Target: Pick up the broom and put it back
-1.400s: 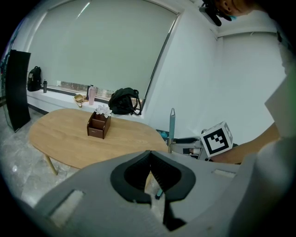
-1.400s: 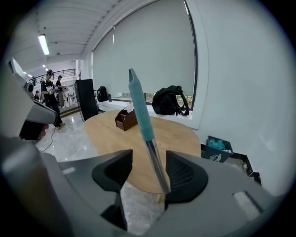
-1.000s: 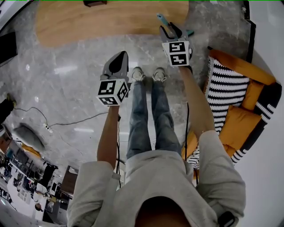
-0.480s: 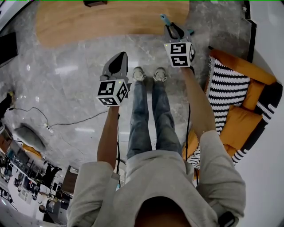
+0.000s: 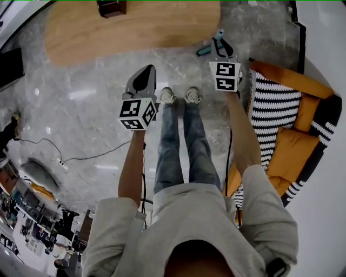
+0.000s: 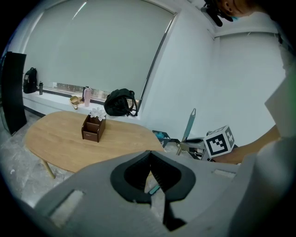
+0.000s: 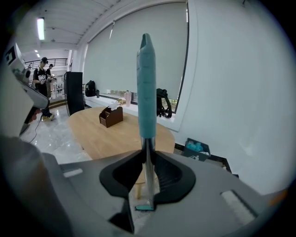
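The broom's handle, teal grip above a metal shaft, stands upright between the jaws of my right gripper. The jaws are closing and the pads press on the shaft. In the head view my right gripper is held out ahead to the right, above the floor by the sofa, with the teal handle poking past it. The left gripper view shows the handle rising beside the right gripper's marker cube. My left gripper hangs to the left, shut, with nothing in it. The broom's head is hidden.
An oval wooden table with a brown box lies ahead. An orange sofa with a striped blanket is at the right. A cable and power strip cross the floor at left. A teal bin stands by the white wall.
My right gripper has moved right and a little farther out, taking the broom handle with it. The left gripper has stayed almost where it was.
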{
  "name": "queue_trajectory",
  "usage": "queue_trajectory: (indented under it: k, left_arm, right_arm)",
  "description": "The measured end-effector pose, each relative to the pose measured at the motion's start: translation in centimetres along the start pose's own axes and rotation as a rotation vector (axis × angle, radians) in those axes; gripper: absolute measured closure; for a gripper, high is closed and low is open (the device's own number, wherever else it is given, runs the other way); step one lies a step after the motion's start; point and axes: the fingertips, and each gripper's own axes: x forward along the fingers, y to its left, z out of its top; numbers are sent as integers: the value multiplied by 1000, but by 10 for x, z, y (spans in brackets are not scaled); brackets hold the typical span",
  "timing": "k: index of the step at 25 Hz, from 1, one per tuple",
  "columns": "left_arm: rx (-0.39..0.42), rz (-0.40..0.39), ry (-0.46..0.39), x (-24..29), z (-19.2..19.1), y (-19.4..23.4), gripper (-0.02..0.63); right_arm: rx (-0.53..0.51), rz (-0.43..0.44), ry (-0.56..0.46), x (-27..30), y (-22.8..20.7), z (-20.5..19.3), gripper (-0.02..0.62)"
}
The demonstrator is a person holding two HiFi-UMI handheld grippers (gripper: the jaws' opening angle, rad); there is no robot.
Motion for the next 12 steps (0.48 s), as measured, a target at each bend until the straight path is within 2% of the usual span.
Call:
queue_trajectory:
  k: [5, 12]
  left_arm:
    - [23, -16, -11, -2, 14, -13, 606]
    - [51, -27, -37, -6, 36, -32, 606]
  right_arm:
    - [77, -90, -13, -21, -30, 0, 515]
    - [106, -105, -44, -47, -47, 13, 515]
